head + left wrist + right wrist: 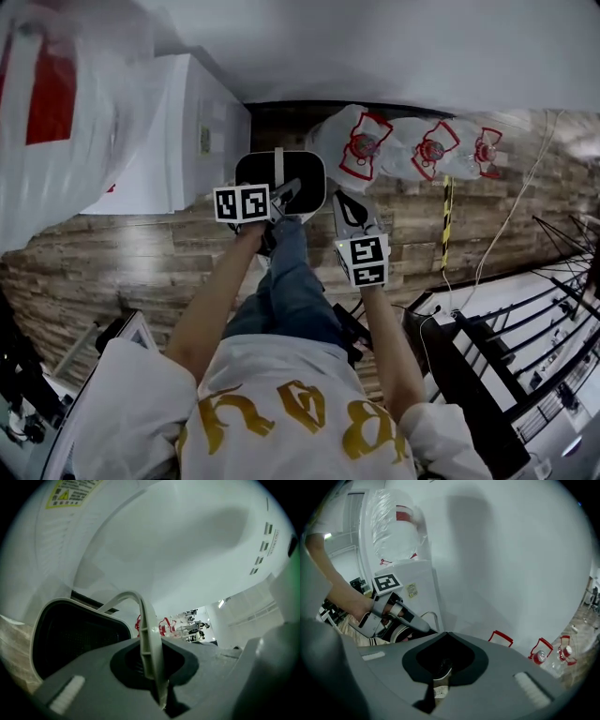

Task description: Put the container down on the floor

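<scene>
White cabinet (178, 131) at left. Left gripper (284, 197): jaws clamped on the pale handle (149, 634) of the black container (305, 173), held near the wall's foot. Right gripper (347, 208): jaws drawn together, just beside the container. Bagged bottles (412, 145) and dark rack (525, 356) at right; bare plank floor (112, 262) at left.

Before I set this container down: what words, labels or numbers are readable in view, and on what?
No text can be quoted with confidence.
Gold lettering on the person's white shirt: upside down and creased, unreadable.
Yellow sticker on the white curved casing: too blurred.
Small label on the white cabinet: too small.
Red emblems on the clear plastic bags: no legible words.
</scene>
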A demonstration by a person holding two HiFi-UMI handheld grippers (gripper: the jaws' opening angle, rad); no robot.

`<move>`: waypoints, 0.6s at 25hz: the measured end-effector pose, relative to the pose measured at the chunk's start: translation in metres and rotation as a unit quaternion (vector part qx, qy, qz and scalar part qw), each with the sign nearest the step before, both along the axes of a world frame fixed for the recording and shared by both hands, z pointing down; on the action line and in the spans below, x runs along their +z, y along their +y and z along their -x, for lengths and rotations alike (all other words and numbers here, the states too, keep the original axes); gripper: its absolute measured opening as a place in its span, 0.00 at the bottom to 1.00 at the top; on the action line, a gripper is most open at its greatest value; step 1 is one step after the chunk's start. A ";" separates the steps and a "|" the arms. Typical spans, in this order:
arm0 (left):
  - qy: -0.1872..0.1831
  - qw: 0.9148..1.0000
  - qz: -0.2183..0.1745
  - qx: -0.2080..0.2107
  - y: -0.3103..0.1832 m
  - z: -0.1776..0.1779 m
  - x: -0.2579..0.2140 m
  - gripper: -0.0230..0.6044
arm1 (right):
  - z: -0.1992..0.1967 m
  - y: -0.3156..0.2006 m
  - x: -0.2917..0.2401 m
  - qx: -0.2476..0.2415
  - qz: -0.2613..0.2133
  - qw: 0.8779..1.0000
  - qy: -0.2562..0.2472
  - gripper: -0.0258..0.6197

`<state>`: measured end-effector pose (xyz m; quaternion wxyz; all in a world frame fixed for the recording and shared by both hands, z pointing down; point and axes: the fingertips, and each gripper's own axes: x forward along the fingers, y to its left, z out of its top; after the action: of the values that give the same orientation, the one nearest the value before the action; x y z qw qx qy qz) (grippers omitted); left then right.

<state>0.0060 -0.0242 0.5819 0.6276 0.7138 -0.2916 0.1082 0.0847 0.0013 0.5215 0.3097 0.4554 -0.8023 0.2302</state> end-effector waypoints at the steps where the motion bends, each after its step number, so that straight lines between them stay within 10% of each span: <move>1: -0.005 1.000 0.001 0.004 0.000 0.001 0.006 0.07 | 0.000 -0.001 0.005 0.001 0.003 1.000 0.001 0.08; 15: -0.039 0.999 0.015 0.009 0.001 0.009 0.074 0.06 | 0.018 -0.007 0.068 -0.043 0.056 0.997 -0.028 0.08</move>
<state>-0.0034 -0.0237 0.6556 0.6251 0.7023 -0.3078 0.1459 0.0662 -0.0060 0.5896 0.3217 0.3957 -0.8156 0.2734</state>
